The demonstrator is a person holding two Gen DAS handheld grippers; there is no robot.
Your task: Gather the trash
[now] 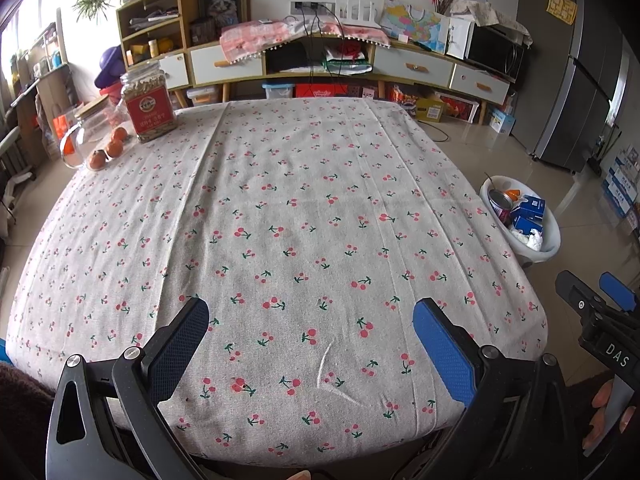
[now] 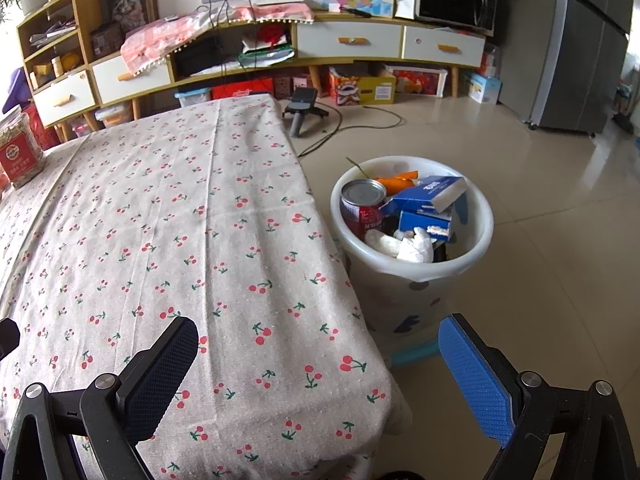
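- Left wrist view: left gripper (image 1: 310, 334) hangs low over the near edge of the cherry-print cloth (image 1: 280, 200), jaws spread wide and holding nothing. No loose trash shows on the cloth. A jar (image 1: 148, 102), a glass jug (image 1: 86, 134) and three oranges (image 1: 109, 148) sit at the far left corner; these look like keepers, not rubbish. The bin (image 1: 554, 236) stands on the floor off the table's right side, and the right gripper's body shows at the frame's right edge.
- Right wrist view: right gripper (image 2: 318, 364) hovers over the table's near right corner, jaws wide apart and empty. The bin (image 2: 416, 270), just beside the table, holds a can (image 2: 362, 204), blue boxes (image 2: 426, 204), crumpled tissue (image 2: 408, 246) and orange peel (image 2: 396, 180).
- Judgement: collecting looks finished or nearly so. Best practice now is a slow sweep of the cloth for stragglers, keeping both jaws clear of the jar and fruit.
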